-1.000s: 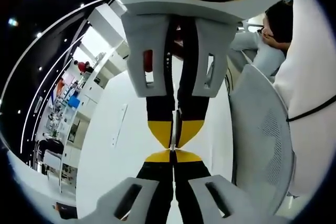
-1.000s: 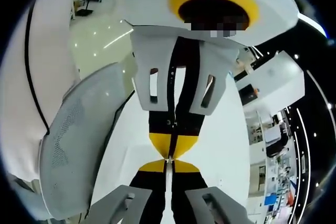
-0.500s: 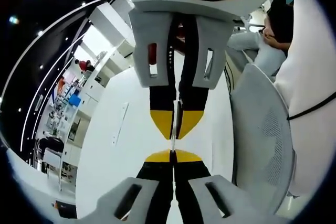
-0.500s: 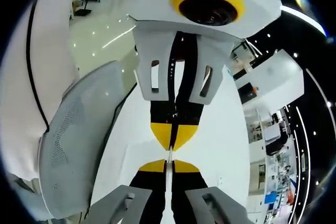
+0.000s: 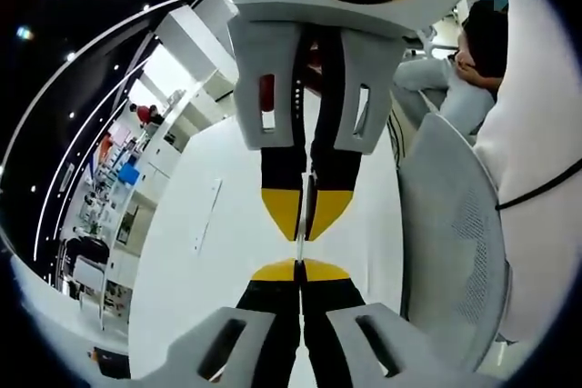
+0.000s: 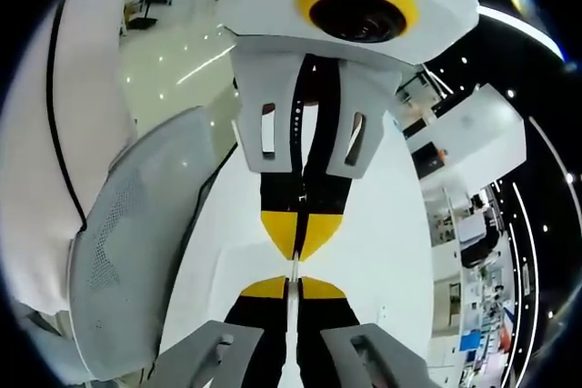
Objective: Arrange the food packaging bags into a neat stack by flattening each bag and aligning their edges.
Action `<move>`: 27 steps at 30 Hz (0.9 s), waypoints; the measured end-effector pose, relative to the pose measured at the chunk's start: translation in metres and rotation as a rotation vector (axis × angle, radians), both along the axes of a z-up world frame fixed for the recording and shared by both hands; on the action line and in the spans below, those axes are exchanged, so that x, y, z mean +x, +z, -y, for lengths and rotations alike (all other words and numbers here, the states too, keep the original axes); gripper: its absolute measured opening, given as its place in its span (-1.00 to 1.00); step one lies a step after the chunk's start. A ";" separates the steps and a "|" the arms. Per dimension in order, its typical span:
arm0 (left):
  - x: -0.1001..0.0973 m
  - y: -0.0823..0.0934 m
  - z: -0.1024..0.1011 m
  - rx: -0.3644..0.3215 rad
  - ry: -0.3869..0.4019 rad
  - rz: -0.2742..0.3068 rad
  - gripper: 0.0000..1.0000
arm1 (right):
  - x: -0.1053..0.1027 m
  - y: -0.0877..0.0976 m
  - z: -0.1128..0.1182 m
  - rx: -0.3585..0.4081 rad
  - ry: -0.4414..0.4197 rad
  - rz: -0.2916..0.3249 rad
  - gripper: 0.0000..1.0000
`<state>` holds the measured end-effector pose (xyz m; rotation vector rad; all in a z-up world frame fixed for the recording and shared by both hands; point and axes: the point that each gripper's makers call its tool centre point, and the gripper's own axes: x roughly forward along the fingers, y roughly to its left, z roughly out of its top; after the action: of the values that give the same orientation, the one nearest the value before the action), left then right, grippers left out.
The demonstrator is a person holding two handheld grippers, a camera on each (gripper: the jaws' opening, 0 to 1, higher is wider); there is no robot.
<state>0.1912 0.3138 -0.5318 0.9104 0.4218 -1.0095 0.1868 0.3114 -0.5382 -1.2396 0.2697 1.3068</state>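
My two grippers point at each other, tip to tip, in mid-air. In the left gripper view my left gripper (image 5: 300,269) rises from the bottom with its yellow-tipped jaws pressed together. The right gripper (image 5: 306,229) hangs down from the top, jaws shut, a small gap from the left one's tips. In the right gripper view my right gripper (image 6: 293,284) stands shut at the bottom, and the left gripper (image 6: 296,250) comes down from above, also shut. Nothing is held between either pair of jaws.
A grey mesh office chair (image 5: 452,243) (image 6: 136,252) stands beside the grippers. A white surface (image 5: 209,224) lies behind them. A seated person (image 5: 468,61) is at the far right, and white clothing (image 5: 546,134) is close by. Office desks and shelves (image 5: 109,188) stretch off at the side.
The two grippers have drawn slightly apart: their yellow tips touched a second ago and now stand a small gap from each other. Both stay shut.
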 end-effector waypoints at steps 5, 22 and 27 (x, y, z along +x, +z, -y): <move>0.000 0.001 0.000 -0.003 0.001 0.002 -1.00 | 0.000 0.000 0.000 0.002 -0.004 -0.001 -1.00; 0.004 0.000 -0.010 -0.001 0.021 0.006 -1.00 | 0.007 -0.002 0.011 -0.008 -0.023 -0.002 -1.00; 0.004 0.000 -0.012 -0.004 0.027 0.005 -1.00 | 0.008 -0.002 0.016 -0.002 -0.037 -0.009 -1.00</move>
<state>0.1954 0.3256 -0.5323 0.9011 0.4268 -0.9834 0.1943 0.2954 -0.5404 -1.2259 0.2991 1.2811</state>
